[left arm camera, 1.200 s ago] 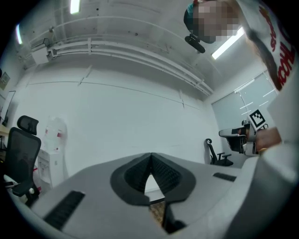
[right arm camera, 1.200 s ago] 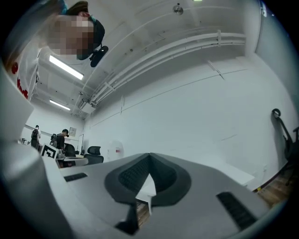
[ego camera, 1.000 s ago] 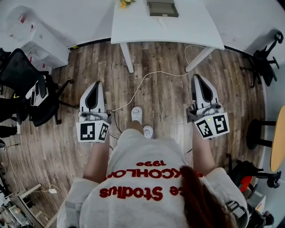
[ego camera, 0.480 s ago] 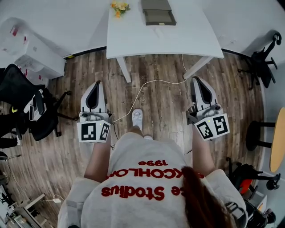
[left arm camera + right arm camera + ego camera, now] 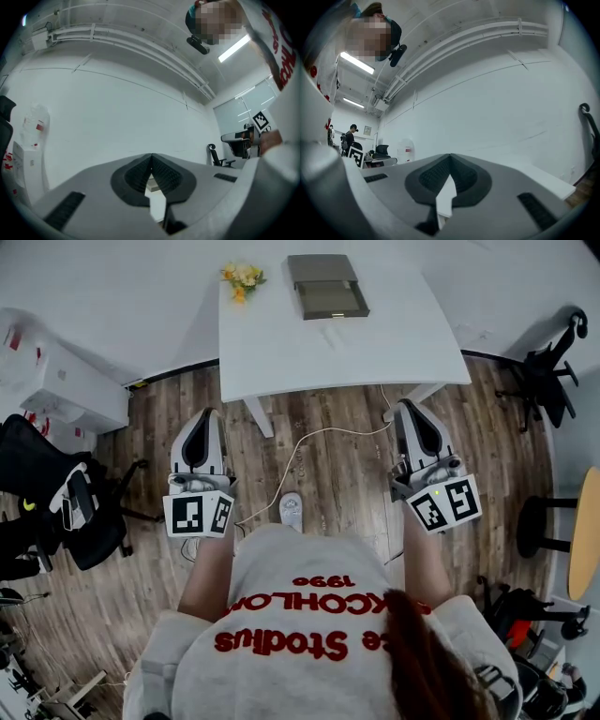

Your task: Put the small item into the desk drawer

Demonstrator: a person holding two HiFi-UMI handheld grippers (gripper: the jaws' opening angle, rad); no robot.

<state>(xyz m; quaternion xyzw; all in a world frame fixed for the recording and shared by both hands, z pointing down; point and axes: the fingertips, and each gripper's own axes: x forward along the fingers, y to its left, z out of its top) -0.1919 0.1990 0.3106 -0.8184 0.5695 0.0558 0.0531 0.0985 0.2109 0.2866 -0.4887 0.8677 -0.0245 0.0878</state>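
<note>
The white bench (image 5: 375, 343) stands on a wood floor (image 5: 347, 484). On its top, a grey drawer box (image 5: 325, 285) sits at 12 o'clock and yellow flowers (image 5: 242, 277) at 10 o'clock. What may be a small pale item (image 5: 331, 334) lies near the middle. A white cable (image 5: 319, 432) trails over the floor at 6 o'clock.

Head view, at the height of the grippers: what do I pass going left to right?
black office chair → left gripper → shoe → right gripper → black stool → wooden tabletop
</note>
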